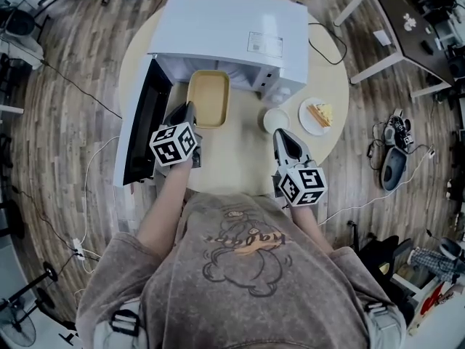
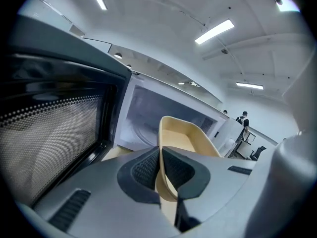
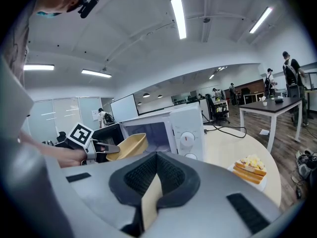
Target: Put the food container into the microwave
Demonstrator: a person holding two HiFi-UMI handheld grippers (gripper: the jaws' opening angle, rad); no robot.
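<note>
Head view: the left gripper (image 1: pixel 190 109) holds the beige rectangular plastic food container (image 1: pixel 208 97) by its near rim, long axis pointing into the open white microwave (image 1: pixel 232 27) just ahead. Left gripper view: the jaws pinch that rim, with the cavity directly beyond. Right gripper view: the right gripper (image 3: pixel 156 165), closed on nothing, hangs farther off

The person wears a brownish-grey T-shirt (image 1: pixel 243 282) with a cartoon print. The left tool (image 1: pixel 190 109) and the right tool (image 1: pixel 280 134) are grey, each carrying one of the black-and-white marker cubes (image 1: pixel 174 144) (image 1: pixel 302 185).

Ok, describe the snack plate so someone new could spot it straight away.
Start at the white microwave on the round table. Just right of its control panel, past a small white cup, sits a white plate. It alone carries food: a layered yellow slice.
</note>
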